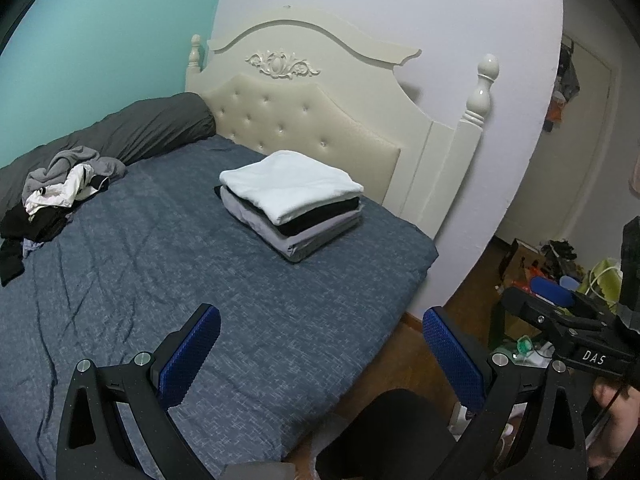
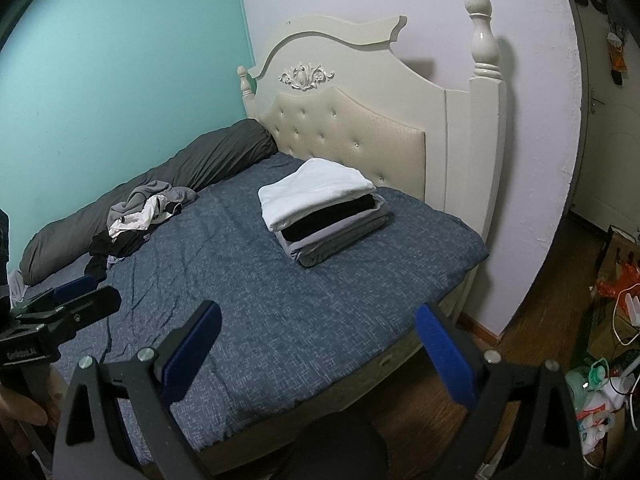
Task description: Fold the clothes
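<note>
Both grippers, left gripper (image 1: 320,344) and right gripper (image 2: 318,340), hovering spread apart, empty, over bed (image 1: 248,300); folded stack (image 1: 292,204) sitting near headboard (image 1: 304,120), unfolded pile (image 1: 60,196) lying farther from it.

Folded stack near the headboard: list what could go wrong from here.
1. The folded stack is uneven, its white top piece overhanging; adding another garment carelessly could tip it.
2. The unfolded pile is tangled, so the open left gripper may lift several items together.
3. Reaching to the pile could wrinkle the blue bedspread.
</note>
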Motion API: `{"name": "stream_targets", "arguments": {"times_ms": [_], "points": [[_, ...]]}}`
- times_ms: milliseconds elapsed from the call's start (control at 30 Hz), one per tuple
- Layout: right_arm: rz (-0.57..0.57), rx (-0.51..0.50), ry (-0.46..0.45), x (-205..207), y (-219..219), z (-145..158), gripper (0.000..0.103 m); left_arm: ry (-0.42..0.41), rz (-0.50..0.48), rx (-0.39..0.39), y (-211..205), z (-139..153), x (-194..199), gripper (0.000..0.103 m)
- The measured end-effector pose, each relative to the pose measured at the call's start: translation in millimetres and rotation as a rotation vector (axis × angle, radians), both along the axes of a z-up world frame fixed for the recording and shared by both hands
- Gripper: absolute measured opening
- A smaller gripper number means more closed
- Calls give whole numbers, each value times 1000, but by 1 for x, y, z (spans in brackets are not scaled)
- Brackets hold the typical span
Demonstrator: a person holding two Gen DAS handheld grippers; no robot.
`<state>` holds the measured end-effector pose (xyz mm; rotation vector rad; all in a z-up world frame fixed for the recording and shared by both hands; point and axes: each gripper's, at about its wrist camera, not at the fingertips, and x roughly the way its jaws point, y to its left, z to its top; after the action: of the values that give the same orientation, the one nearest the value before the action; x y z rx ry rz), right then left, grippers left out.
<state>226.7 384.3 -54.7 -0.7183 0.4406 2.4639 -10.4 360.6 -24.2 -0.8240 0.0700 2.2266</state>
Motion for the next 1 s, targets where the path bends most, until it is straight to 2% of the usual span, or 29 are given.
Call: {"name": "stream_targets", "arguments": {"times_ms": [1000], "points": [[0, -9, 0, 1, -1, -2, 99, 3, -1, -18, 1, -2, 1, 103]]}}
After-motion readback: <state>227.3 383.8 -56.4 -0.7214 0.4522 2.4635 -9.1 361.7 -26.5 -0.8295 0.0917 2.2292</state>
